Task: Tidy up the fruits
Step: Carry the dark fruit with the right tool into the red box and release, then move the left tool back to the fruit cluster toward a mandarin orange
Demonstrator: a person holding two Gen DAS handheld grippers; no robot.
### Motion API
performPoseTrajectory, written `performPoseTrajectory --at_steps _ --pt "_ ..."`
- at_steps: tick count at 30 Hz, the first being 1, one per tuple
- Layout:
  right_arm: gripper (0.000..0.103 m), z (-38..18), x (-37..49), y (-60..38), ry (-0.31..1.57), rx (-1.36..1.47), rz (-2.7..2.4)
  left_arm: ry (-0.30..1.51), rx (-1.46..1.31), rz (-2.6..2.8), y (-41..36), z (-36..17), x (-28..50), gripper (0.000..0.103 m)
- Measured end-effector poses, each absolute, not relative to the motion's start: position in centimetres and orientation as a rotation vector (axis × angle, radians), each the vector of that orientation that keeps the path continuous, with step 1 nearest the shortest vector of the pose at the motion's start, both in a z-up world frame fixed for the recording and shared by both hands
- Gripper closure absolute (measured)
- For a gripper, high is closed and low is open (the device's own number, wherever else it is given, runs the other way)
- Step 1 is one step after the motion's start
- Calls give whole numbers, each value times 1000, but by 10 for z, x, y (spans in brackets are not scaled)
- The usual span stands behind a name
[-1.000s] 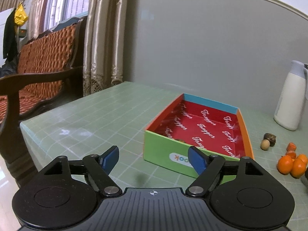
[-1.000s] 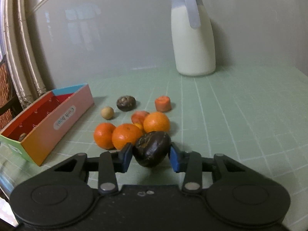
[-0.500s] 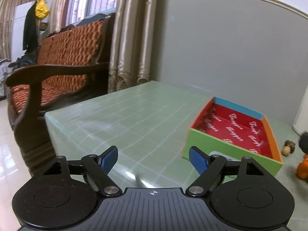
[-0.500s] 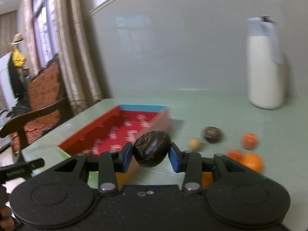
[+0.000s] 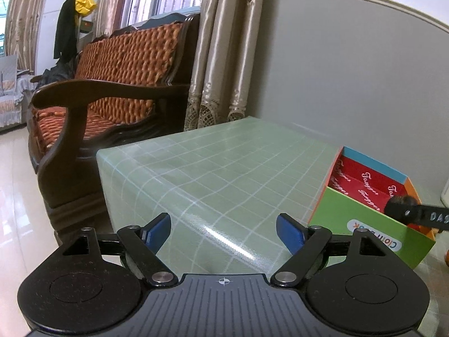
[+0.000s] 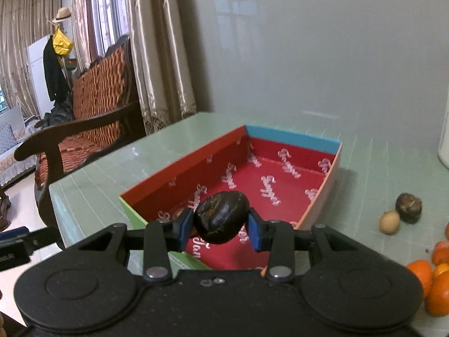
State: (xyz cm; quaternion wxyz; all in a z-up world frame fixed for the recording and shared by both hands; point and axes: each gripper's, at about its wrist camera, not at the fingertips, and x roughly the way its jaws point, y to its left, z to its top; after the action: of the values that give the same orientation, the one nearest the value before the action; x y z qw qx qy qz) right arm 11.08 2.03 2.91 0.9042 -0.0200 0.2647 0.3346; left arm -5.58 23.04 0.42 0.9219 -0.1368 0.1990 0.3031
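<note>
On the green grid-patterned table [image 6: 174,140]: a shallow cardboard box with a red printed lining, green near wall and blue far wall [image 6: 291,137] lies open-topped, near the table's left end.
Right gripper [image 6: 220,229]: its blue pads are clenched on a dark, wrinkled, roundish fruit [image 6: 221,216], one pad on each side of it.
Dark fruit's place: held off the surface, above the near end of the box's red floor, inside the line of its walls as the right wrist view shows it.
Inside the box: a small brownish thing lies in the near left corner, mostly hidden behind the left pad; what it is cannot be told.
Left gripper [image 5: 223,231]: jaws spread wide with nothing between the blue pads, only bare table beyond them; it points at the table's left part, with the box [image 5: 364,216] off to its right.
Loose fruit, right of the box: a small tan round fruit [image 6: 389,222] sits just beside a dark brown rough fruit [image 6: 408,207]; nearer the camera, a cluster of orange tangerines [image 6: 432,283] runs off the frame's right edge.
Background: a dark wooden bench with orange woven cushions [image 5: 123,64] stands past the table's left end, beige curtains [image 5: 224,47] behind it, and a grey wall [image 6: 308,42] behind the table.
</note>
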Motion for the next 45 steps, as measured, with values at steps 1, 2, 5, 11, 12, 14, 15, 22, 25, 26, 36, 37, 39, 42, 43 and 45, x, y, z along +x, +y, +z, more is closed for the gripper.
performPoseTrajectory --at_steps 1,2,5,11,12,14,15,22,25,26,36,37,39,42,43,45 --pt "63 28 110 21 542 -42 691 410 -284 621 231 4 -56 21" --pt "63 26 112 20 543 -45 692 411 -286 620 231 4 -56 21" --pt "62 25 111 22 545 -52 701 411 -286 617 231 4 -55 21" --pt "52 28 110 16 537 -26 700 414 -272 616 226 4 -54 20" --pt "48 30 109 13 533 -18 704 415 -270 616 225 4 -53 20" --pt "44 32 107 8 520 -10 703 414 -262 613 222 4 -52 20" --pt "43 33 105 6 513 -7 702 414 -257 610 220 5 -52 20" --pt "20 45 92 -22 449 14 671 393 -211 574 202 8 -46 20" --pt "7 49 87 -38 422 14 642 378 -197 542 192 11 -44 20" --pt "4 50 85 -44 410 14 626 374 -189 527 187 12 -43 20" --pt "0 50 82 -122 334 48 369 312 -40 333 119 22 -26 20" --pt "0 48 82 -130 334 55 336 306 -19 305 109 22 -23 20" --pt "0 43 83 -151 338 77 262 298 21 249 89 23 -18 20" --pt "0 37 82 -179 341 108 183 306 54 150 59 23 -6 20" --pt "0 35 80 -188 342 118 161 314 60 117 50 23 -2 20" --pt "0 32 78 -205 341 135 124 321 78 68 34 23 6 20"
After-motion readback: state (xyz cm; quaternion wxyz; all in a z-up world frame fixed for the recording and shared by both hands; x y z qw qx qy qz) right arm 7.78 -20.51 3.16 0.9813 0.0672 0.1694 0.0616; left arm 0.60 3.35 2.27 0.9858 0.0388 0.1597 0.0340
